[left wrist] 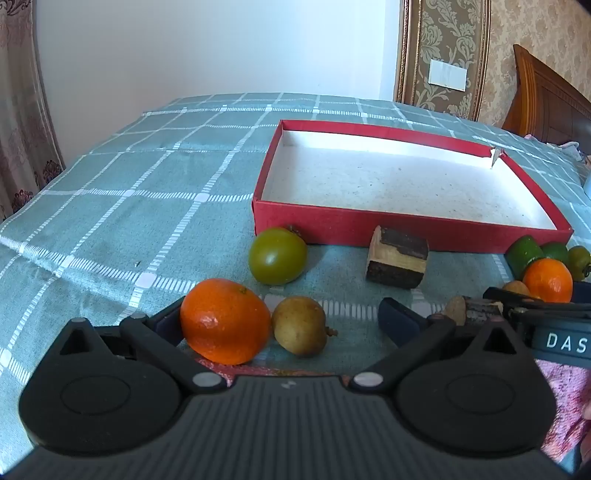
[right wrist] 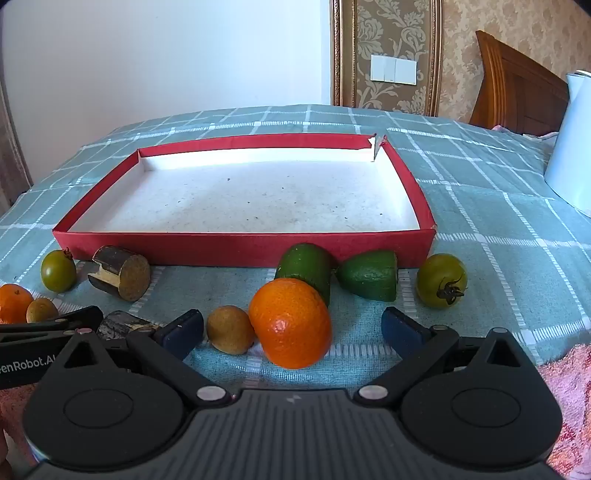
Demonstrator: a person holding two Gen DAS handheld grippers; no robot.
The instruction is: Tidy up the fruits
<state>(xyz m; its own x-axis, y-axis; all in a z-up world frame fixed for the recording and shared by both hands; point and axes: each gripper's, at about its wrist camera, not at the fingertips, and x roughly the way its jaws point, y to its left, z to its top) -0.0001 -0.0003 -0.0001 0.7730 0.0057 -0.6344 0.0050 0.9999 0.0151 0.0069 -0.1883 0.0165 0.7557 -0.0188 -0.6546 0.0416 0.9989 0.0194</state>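
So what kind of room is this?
Probably a bedroom: the fruit and red box sit on a checked bedspread, with a wooden headboard and patterned wallpaper behind.

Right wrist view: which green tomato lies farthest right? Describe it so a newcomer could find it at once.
Start at the red box on the checked bedspread. Just outside its near right corner, on the cloth, sits a green tomato. It lies right of the two cut green fruit pieces, and its dark dried calyx faces the camera, unlike the smaller tomato far left.
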